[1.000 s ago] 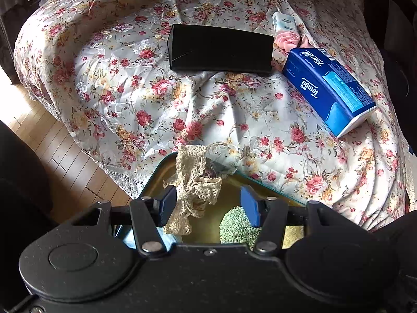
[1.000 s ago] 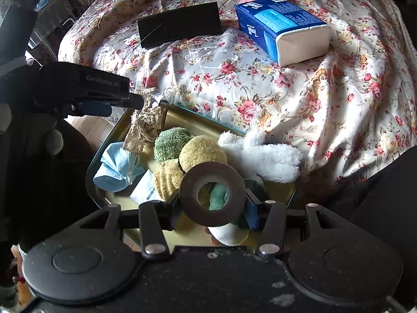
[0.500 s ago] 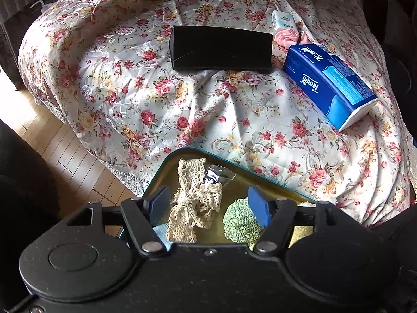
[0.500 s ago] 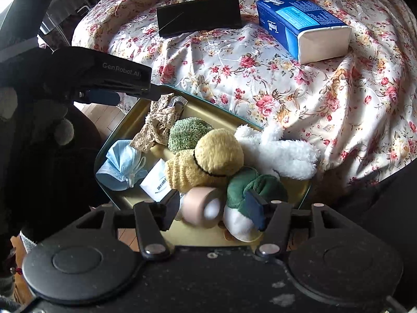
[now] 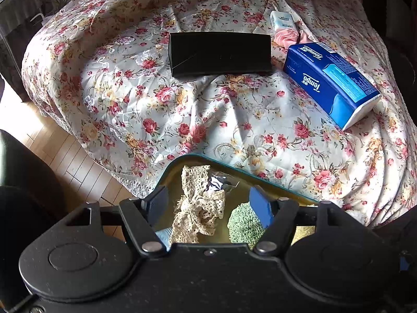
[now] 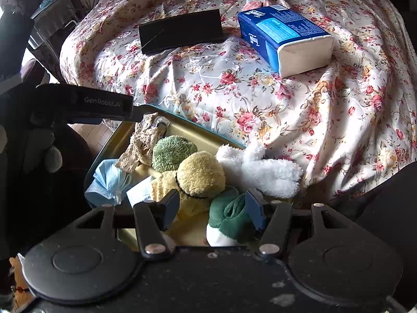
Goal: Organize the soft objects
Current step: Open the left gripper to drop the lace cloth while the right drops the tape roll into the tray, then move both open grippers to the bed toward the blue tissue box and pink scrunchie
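A gold tray with a teal rim (image 6: 198,130) lies at the bed's near edge and holds soft things: a beige lace bow (image 5: 195,208), a green scrubby ball (image 6: 173,152), a yellow ball (image 6: 200,174), a white plush (image 6: 263,172), a green and white roll (image 6: 229,216) and a blue mask (image 6: 109,180). My left gripper (image 5: 208,203) is open and empty above the lace bow. It also shows in the right wrist view (image 6: 86,103). My right gripper (image 6: 212,208) is open and empty over the near end of the tray (image 5: 260,177).
On the floral bedspread (image 5: 208,117) behind the tray lie a black box (image 5: 220,53), a blue Tempo tissue pack (image 5: 331,80), a pink cloth (image 5: 286,35) and a small white pack (image 5: 281,19). Wooden floor (image 5: 52,151) lies to the left.
My left gripper opened and let the lace bow drop into the tray. My right gripper let go of a tape roll, which is now out of view, and both pulled back.
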